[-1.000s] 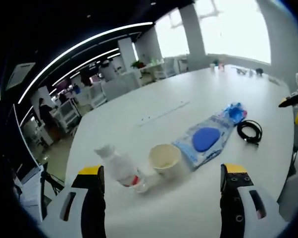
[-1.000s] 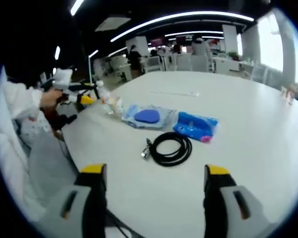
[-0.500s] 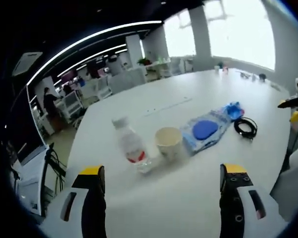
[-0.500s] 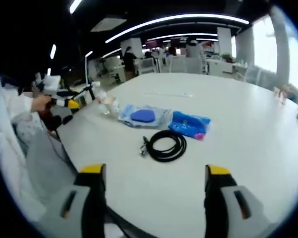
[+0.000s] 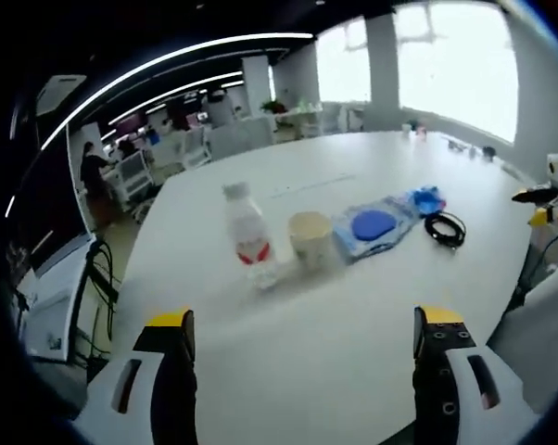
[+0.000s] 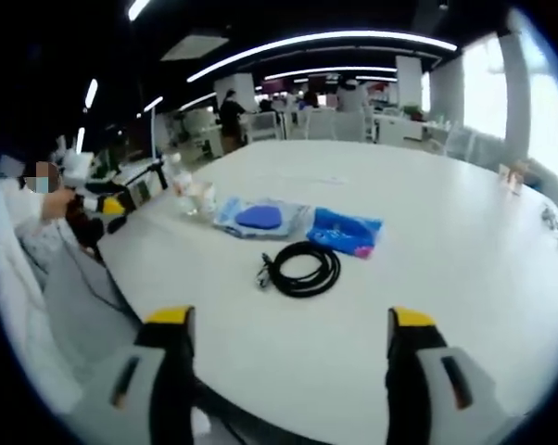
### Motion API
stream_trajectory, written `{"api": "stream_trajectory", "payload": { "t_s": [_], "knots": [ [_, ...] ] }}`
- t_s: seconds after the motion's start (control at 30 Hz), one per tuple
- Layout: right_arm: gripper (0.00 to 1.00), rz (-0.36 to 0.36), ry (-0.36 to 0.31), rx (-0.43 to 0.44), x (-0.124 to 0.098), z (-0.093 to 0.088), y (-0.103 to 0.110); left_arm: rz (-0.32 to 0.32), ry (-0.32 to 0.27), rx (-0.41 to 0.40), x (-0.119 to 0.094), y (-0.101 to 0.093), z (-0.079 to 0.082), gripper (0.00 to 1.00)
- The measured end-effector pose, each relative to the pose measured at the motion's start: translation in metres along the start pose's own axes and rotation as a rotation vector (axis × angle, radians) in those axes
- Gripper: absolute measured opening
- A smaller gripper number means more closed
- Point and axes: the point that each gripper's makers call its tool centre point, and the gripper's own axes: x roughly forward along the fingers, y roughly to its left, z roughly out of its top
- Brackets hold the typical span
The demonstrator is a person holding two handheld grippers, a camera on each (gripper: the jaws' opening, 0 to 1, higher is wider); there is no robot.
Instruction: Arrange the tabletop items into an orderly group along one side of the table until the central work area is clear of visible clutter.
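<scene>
You hold both the left gripper (image 5: 298, 371) and right gripper (image 6: 288, 371) released and empty, back from the bench (image 5: 335, 343). The bottle (image 5: 248, 236), cup (image 5: 310, 239), blue packet (image 5: 372, 225) and cable (image 5: 444, 228) already line up along one edge, leaving the centre free

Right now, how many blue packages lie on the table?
2. One clear package with a blue disc lies beside the paper cup; one solid blue package lies next to it, behind the black cable.
</scene>
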Motion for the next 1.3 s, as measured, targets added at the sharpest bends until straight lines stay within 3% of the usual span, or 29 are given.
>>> {"api": "stream_trajectory", "payload": {
  "t_s": [0.63, 1.3],
  "knots": [
    [0.85, -0.055, 0.011, 0.052, -0.022, -0.021, 0.013, -0.036, 0.001, -0.056, -0.021, -0.012, -0.029, 0.95],
    [0.84, -0.054, 0.023, 0.063, -0.018, -0.026, 0.011, -0.056, 0.007, -0.054, -0.019, -0.019, -0.031, 0.95]
  ]
}}
